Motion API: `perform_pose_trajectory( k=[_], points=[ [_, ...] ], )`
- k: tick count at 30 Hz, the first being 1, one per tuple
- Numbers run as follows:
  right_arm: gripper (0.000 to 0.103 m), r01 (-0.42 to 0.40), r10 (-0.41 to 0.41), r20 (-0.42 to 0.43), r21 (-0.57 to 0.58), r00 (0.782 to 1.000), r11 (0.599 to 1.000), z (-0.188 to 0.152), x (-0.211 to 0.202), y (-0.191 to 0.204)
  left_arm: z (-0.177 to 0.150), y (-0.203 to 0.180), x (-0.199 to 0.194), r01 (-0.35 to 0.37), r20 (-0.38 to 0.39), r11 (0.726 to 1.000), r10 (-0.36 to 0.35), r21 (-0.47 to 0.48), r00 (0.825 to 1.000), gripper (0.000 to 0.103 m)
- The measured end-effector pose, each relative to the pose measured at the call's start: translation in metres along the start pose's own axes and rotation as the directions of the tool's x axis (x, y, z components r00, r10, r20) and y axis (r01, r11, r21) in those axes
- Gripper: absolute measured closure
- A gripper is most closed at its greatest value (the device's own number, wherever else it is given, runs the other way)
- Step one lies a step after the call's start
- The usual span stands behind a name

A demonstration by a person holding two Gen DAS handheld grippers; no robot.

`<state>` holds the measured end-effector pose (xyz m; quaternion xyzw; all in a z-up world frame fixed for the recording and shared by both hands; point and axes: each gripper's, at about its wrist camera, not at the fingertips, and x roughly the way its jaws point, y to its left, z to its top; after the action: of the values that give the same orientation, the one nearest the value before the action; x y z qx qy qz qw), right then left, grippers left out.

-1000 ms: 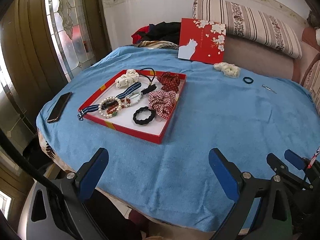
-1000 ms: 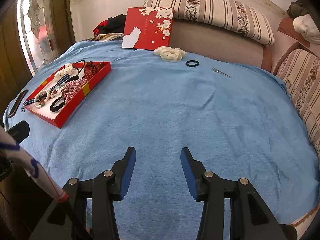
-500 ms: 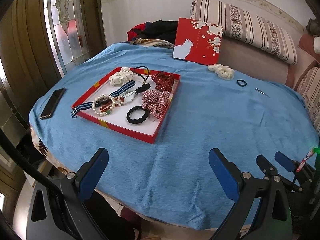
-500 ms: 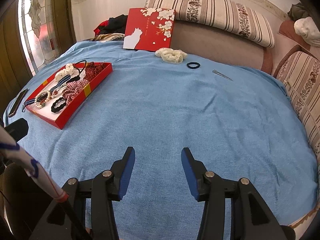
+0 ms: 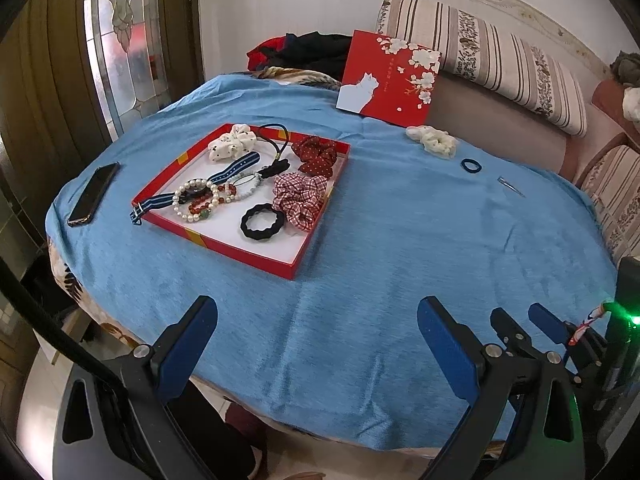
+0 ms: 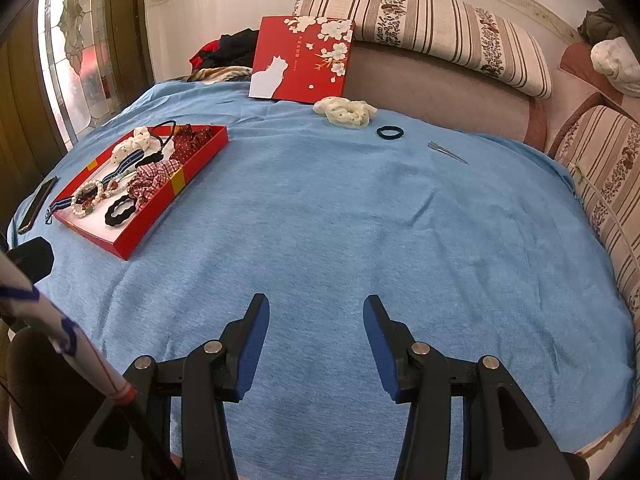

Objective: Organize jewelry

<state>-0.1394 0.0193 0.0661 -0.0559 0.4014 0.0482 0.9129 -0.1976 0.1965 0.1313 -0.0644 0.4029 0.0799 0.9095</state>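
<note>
Hovering, both grippers gaped wide and held nothing.
Tray (image 5: pixel 256 255) looked mostly filled; scrunchie (image 6: pixel 346 110), hair tie (image 6: pixel 389 132) and clip (image 6: pixel 446 152) waited on table (image 6: pixel 340 220).

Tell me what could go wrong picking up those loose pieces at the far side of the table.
The metal hair clip lies flat and thin on the blue cloth, so the tongs may snag fabric instead. The striped strap hangs over the red tray edge and could drag things out if bumped.
</note>
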Motion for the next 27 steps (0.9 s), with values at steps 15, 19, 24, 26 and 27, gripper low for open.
perform_pose_trajectory(
  k=[15,19,24,26,27],
  points=[
    [0.049,-0.027,0.028,0.018,-0.035,0.999,0.999,0.015,-0.007,0.019,0.004,0.015,0.003,-0.074,0.028,0.997,0.074,-0.001,0.997,0.003],
    [0.049,-0.041,0.042,0.016,-0.050,0.999,0.998,0.020,-0.007,0.028,0.005,0.023,0.008,-0.099,0.029,0.995,0.099,0.010,0.995,0.003],
    [0.048,-0.066,0.068,0.022,-0.075,0.997,0.995,0.031,-0.007,0.045,0.006,0.031,0.015,-0.124,0.027,0.992,0.123,0.013,0.992,0.003],
    [0.048,-0.080,0.082,0.022,-0.087,0.996,0.993,0.036,-0.007,0.053,0.006,0.036,0.016,-0.129,0.030,0.992,0.129,0.007,0.991,0.003],
    [0.048,-0.085,0.088,0.021,-0.095,0.996,0.992,0.038,-0.006,0.057,0.005,0.038,0.016,-0.133,0.033,0.991,0.133,0.003,0.991,0.003]
  ],
)
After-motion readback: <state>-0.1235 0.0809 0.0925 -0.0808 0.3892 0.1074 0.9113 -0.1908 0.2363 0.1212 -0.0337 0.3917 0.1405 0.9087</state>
